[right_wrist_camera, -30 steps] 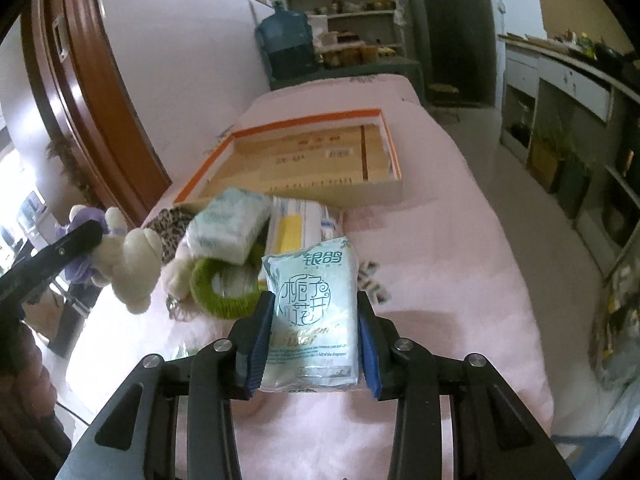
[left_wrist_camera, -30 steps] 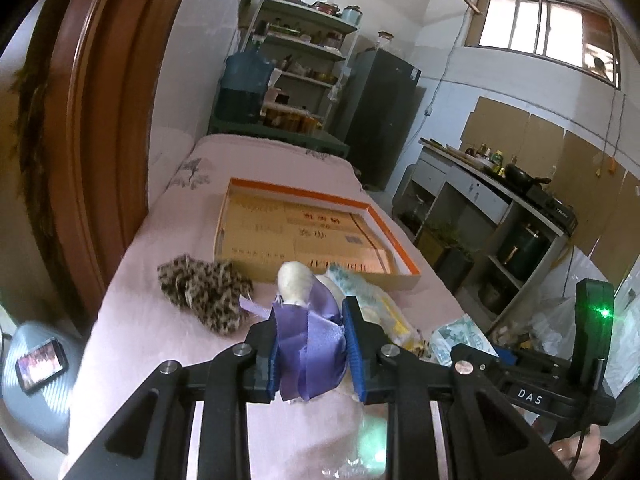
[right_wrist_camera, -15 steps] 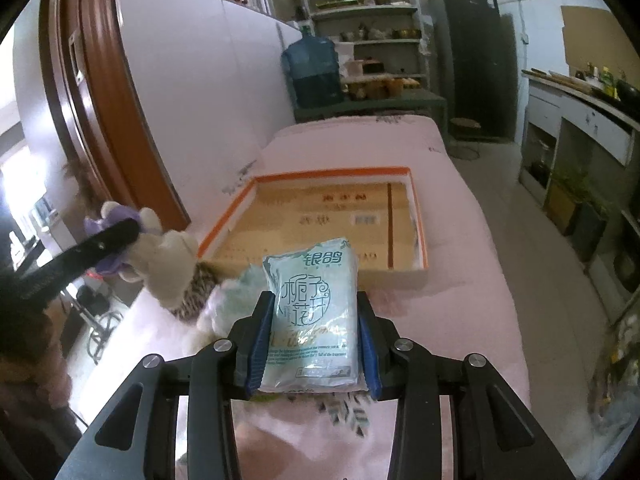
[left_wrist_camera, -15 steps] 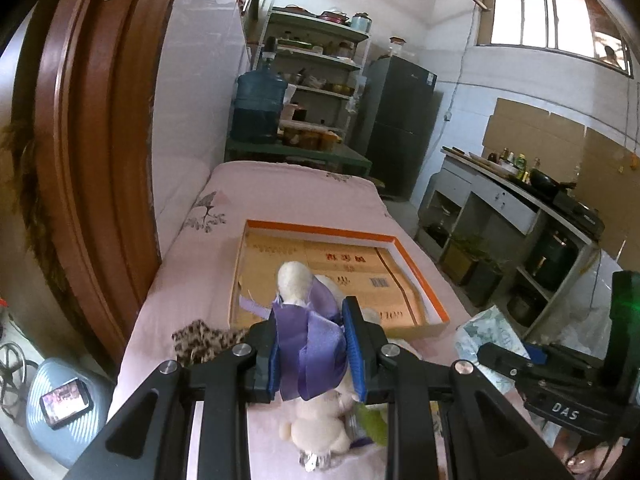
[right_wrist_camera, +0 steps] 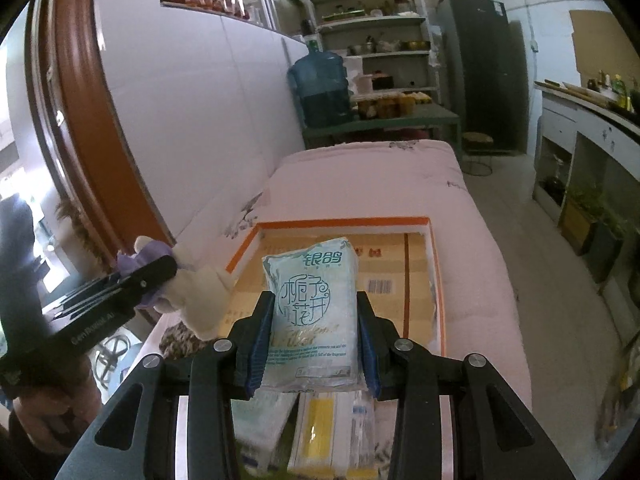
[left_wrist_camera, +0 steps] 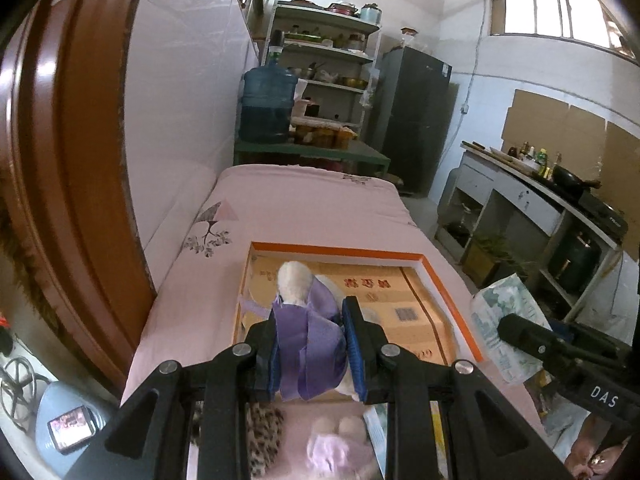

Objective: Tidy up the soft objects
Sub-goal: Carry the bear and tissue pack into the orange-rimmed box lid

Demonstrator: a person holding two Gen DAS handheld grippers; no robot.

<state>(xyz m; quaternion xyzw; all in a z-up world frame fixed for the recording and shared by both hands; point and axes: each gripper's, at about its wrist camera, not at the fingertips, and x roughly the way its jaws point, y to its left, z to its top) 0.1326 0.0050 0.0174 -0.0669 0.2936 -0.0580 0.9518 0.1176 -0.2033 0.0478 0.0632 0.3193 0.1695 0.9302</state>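
Over pink-sheeted bed [left_wrist_camera: 312, 204] in kitchen-like room — orange-rimmed cardboard tray [left_wrist_camera: 448, 288] lies flat. Left gripper [left_wrist_camera: 312, 354] clamps plush toy in purple dress [left_wrist_camera: 308, 320]; right gripper [right_wrist_camera: 314, 344] clamps tissue pack [right_wrist_camera: 312, 300], both above tray. Left view alone shows leopard-print cloth [left_wrist_camera: 262, 432] — right view, yellow packet [right_wrist_camera: 320, 424].

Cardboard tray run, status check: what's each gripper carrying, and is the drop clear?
Left gripper shut on plush toy. Right gripper shut on tissue pack. Both held above cardboard tray; tray floor looks bare, nothing blocking.
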